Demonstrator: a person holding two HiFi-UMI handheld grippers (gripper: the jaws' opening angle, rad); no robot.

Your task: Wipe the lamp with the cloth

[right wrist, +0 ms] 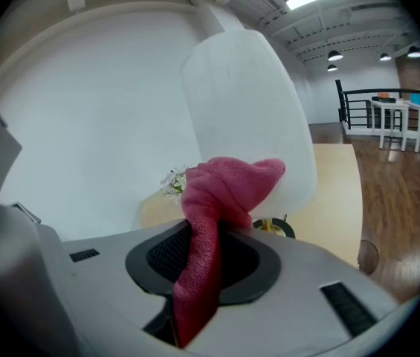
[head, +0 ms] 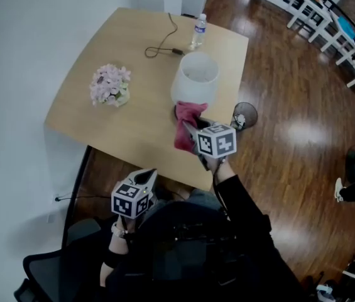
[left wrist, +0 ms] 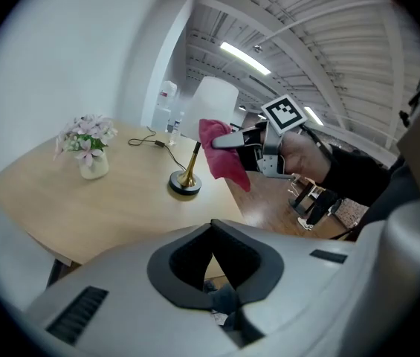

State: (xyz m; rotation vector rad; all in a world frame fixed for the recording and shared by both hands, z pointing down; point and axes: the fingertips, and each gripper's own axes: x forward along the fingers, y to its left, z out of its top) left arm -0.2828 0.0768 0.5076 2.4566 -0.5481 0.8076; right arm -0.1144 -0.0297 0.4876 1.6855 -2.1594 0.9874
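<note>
Right tool [head: 191, 129] [right wrist: 210, 236]: clamped on the pink cloth [head: 186, 115] [right wrist: 224, 188]. The cloth bunches up out of the jaws and one end hangs down below them.

Cloth sits at the lower rim of the white lamp [head: 196, 77] [right wrist: 247, 103] shade, on the side facing the person. Can't tell if it touches.

Left tool [head: 147, 176] [left wrist: 211, 233]: jaws together, nothing between them. It is held low, off the near edge of the worktop [head: 102, 128], well apart from the lamp.

The left gripper view shows the lamp upright on a brass stem and a round dark base [left wrist: 185, 184], with the cloth [left wrist: 222, 155] beside the stem, under the shade.

Containers:
- small pale vase [left wrist: 93, 166] with pink and white flowers [head: 109, 83], upright on the worktop, left of the lamp, clear of it
- clear plastic bottle [head: 198, 30], upright at the far edge behind the lamp, cap on; fill level not readable
- black wire bin [head: 244, 115] on the wood floor just off the worktop's right edge, with something pale inside; too small to identify

A dark cable [head: 158, 46] lies on the worktop behind the lamp.
</note>
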